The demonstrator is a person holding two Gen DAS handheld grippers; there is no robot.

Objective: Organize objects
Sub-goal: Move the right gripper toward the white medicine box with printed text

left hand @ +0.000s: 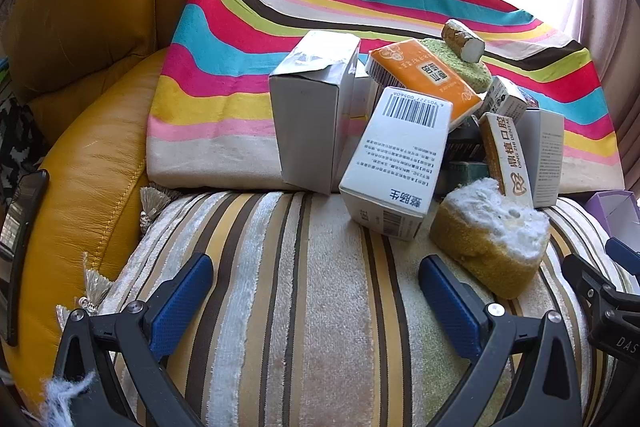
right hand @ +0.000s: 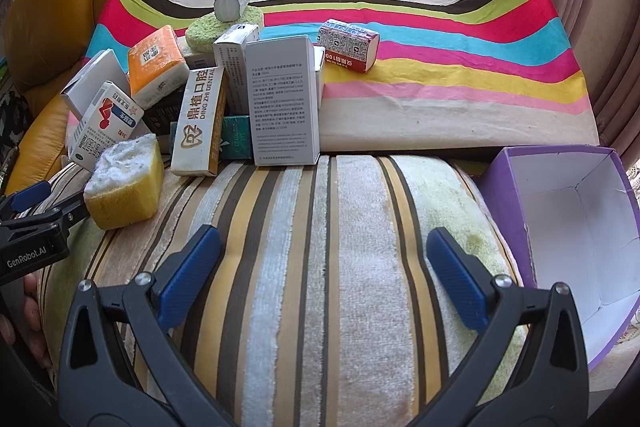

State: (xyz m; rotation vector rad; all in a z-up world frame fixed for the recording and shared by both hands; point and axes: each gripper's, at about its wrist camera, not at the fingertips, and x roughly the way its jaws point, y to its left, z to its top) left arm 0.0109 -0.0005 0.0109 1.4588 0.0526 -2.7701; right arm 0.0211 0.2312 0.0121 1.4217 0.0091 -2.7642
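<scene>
Left gripper [left hand: 316, 291] spread wide, nothing held, sponge [left hand: 490, 239] just beside its right finger, right gripper [right hand: 324, 263] likewise spread (empty) over striped cushion [right hand: 304, 267], boxes [right hand: 280, 99] piled behind, purple box [right hand: 568, 219] at right.

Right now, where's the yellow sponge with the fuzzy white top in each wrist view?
Left wrist: yellow sponge lies lower right of centre, at the near foot of the box pile, just beyond the left tool's right-hand finger.
Right wrist: the sponge sits at mid-left, at the tip of the left tool entering from the left edge.
Shared landmark: the DING ZHI DENTAL box stands right behind it in both.
</scene>
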